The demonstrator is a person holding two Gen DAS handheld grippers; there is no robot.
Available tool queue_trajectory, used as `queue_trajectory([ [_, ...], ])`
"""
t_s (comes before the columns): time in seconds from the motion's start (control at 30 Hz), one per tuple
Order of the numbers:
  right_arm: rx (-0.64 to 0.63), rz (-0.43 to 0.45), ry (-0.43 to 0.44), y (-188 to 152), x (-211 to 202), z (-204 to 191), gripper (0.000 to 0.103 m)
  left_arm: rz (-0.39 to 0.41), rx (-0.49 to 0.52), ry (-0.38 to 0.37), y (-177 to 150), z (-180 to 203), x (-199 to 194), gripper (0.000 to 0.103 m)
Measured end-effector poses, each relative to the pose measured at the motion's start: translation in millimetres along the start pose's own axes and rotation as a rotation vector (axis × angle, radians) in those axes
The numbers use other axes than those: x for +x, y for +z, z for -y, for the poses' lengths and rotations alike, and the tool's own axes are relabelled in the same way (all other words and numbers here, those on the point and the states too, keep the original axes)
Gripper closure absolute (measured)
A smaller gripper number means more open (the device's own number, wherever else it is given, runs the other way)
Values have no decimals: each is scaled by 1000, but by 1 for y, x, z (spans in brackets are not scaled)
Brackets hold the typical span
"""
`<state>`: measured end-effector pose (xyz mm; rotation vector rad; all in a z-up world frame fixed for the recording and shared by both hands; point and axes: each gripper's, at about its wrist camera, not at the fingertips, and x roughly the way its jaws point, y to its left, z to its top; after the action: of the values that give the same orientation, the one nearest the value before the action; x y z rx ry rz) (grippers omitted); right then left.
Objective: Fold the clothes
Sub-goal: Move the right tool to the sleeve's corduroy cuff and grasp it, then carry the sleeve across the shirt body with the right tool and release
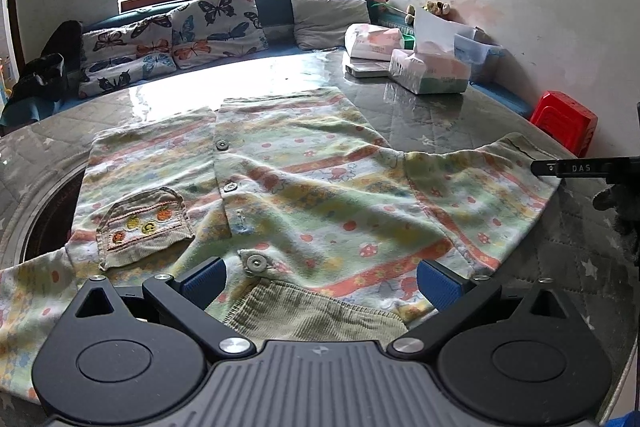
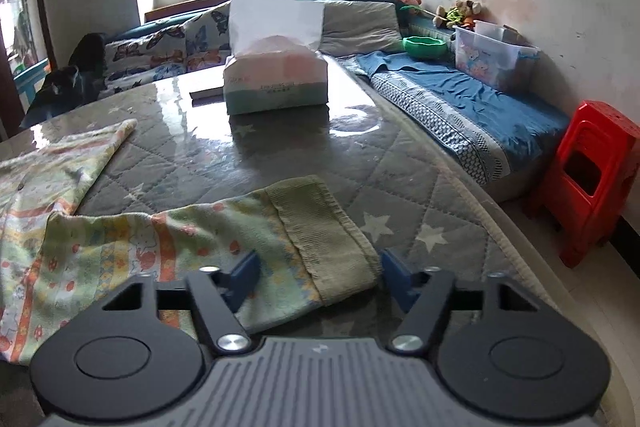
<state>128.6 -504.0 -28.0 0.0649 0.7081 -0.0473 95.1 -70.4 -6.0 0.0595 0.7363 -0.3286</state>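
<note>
Child's printed jacket (image 1: 304, 187) — laid flat, front up, on the quilted star-pattern table cover (image 2: 400, 187). Soft brushed cotton; corduroy collar (image 1: 316, 315) and pocket (image 1: 144, 227); metal snaps.

Left gripper (image 1: 320, 279) was held over the collar, jaws apart, nothing clamped. Right gripper (image 2: 318, 281) was set astride the ribbed cuff (image 2: 324, 239) of the sleeve, jaws likewise apart.

The cuff would best be pinched through both layers — then carried across the chest, the crease kept straight.

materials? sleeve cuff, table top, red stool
Sleeve cuff: ribbed knit, probably cotton, matte olive; ridges run across it.
Table top: quilted star-print cloth, seemingly under clear glossy glass or plastic; it mirrors the window.
Red stool: moulded plastic by its look, semi-gloss and uniformly red.
</note>
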Motion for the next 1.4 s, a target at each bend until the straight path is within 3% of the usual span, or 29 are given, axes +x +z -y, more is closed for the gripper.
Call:
queue_trajectory([
  [0.2,54,8,37,0,-6,7,77,-7,6,-2,0,3,2,0],
  [0.37,106,38,85,1,-14,7,88,-13,-5,15,0,-2,1,0],
  [0.63,164,124,291,23,-46,-20,92,-11,-66,62,-5,-27,-6,0],
  [1.03,44,224,537,66,-93,-112,94,24,-172,111,-17,-69,-24,0],
  [1.4,-137,170,687,70,-91,-228,94,74,-259,129,-32,-104,-47,0],
])
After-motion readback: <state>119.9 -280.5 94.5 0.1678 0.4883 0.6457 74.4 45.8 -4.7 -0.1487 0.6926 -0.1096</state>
